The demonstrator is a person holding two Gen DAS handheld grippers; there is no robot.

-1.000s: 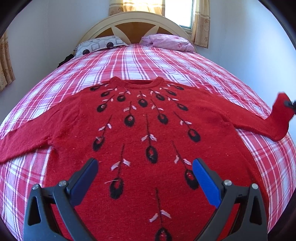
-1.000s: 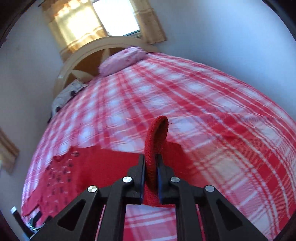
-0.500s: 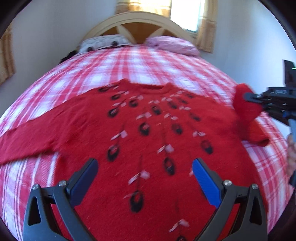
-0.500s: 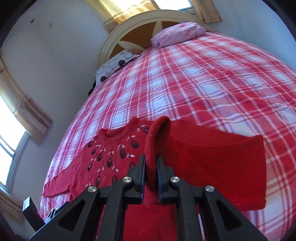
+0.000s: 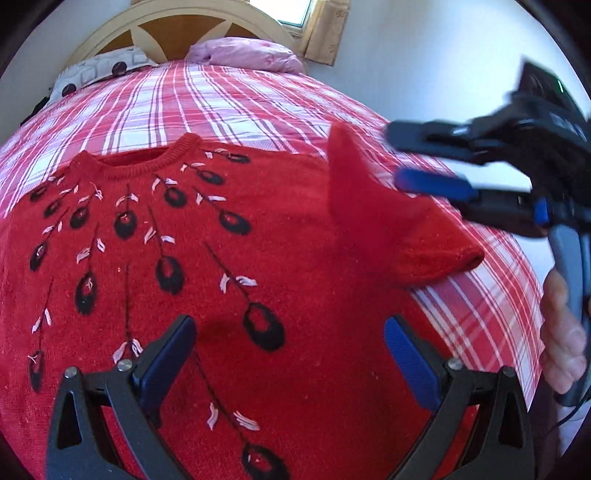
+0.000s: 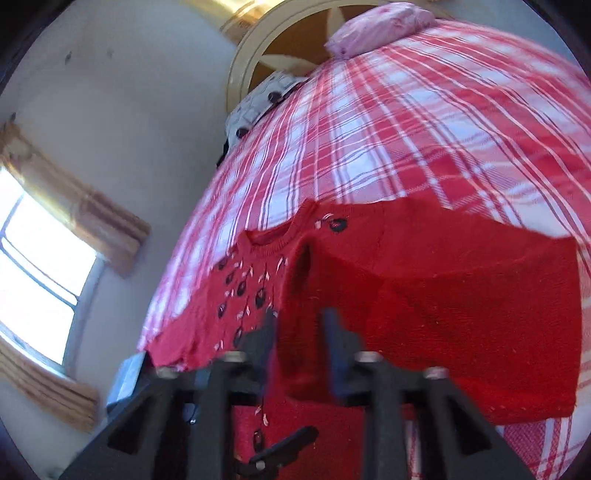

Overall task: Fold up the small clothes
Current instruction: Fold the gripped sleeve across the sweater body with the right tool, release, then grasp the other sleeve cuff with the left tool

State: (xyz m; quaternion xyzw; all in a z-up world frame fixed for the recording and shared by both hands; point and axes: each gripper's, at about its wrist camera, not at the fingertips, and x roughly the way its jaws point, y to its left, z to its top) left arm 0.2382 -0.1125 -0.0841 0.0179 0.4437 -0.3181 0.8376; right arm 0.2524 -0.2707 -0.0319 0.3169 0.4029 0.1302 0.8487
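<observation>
**Red sweater on plaid bed, sleeve folded in**

Nearest: left tongs [image 5: 288,354], blue pads spread wide, empty, above the lower front of the red knit sweater with black feather motifs [image 5: 192,280]. Sweater lies flat, front up, on the red-and-white plaid bed [image 5: 207,99]. At right: right tongs [image 5: 424,158], jaws just opened, beside the upstanding cuff of the folded-in sleeve [image 5: 373,218]; pads not pressing it. Far: pink pillow [image 5: 247,53], spotted pillow [image 5: 99,68], cream headboard [image 5: 147,22].
</observation>
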